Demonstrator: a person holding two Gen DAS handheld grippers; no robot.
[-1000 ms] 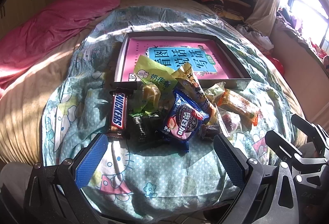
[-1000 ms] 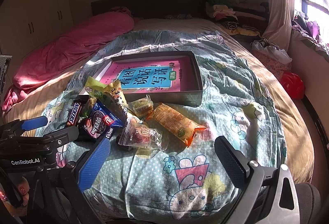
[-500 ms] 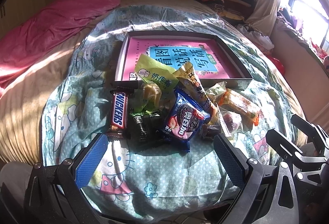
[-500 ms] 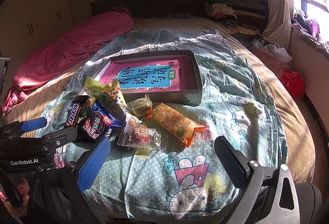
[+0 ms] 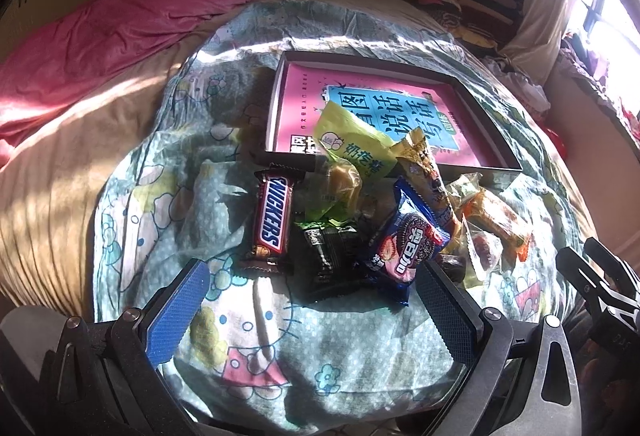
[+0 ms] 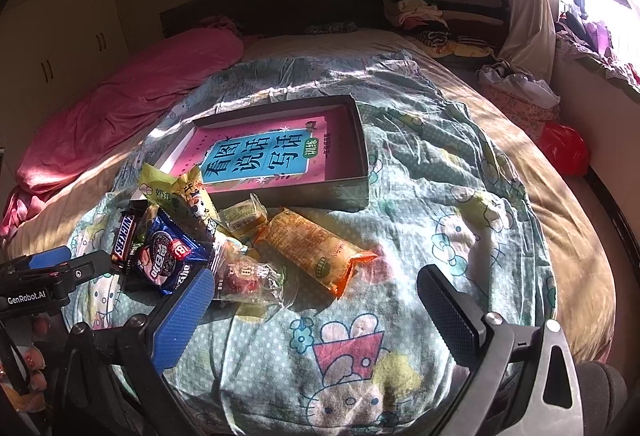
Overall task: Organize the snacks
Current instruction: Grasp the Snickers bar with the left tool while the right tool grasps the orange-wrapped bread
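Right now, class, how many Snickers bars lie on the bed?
1. The Snickers bar lies at the left edge of the snack pile, beside the black packet; others could be hidden underneath.

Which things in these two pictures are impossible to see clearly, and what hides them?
- Left wrist view: the dark-wrapped snack lies in shadow; its label is unreadable.
- Left wrist view: the book in the box is partly covered by the green packet.
- Right wrist view: the Snickers bar is partly behind the Oreo pack.
- Right wrist view: the clear bag glares; contents unclear.
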